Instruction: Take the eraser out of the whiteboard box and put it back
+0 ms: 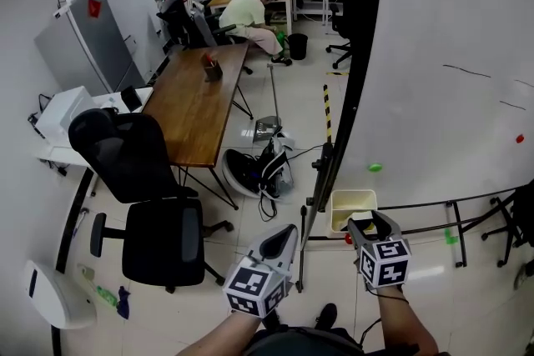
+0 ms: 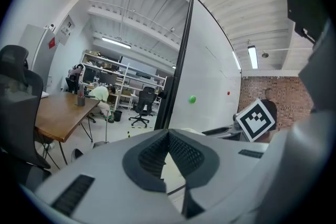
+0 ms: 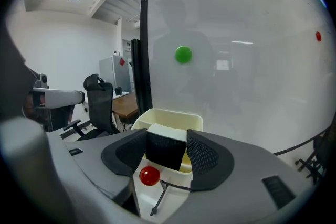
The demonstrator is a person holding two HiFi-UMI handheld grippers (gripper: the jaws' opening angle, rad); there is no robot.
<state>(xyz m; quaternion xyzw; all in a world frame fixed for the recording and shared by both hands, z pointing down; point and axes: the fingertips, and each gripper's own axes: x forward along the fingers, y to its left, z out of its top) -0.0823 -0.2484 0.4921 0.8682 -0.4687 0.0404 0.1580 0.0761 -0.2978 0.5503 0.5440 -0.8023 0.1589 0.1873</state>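
A cream whiteboard box (image 1: 352, 198) hangs at the lower left corner of the whiteboard (image 1: 442, 54). My right gripper (image 1: 368, 223) sits just in front of it. In the right gripper view the right gripper (image 3: 166, 150) is shut on the eraser (image 3: 165, 148), a block with a white top and a black felt face, held at the near rim of the box (image 3: 168, 114). A red ball magnet (image 3: 149, 176) shows just below the eraser. My left gripper (image 1: 289, 233) hovers left of the box, holding nothing; its pads (image 2: 181, 152) meet at the tips.
A green magnet (image 1: 375, 167) and a red magnet (image 1: 520, 138) stick to the board. A black office chair (image 1: 142, 179) and a wooden table (image 1: 200, 96) stand to the left. Bags lie on the floor (image 1: 259, 171). A person (image 1: 250, 12) sits at the far desk.
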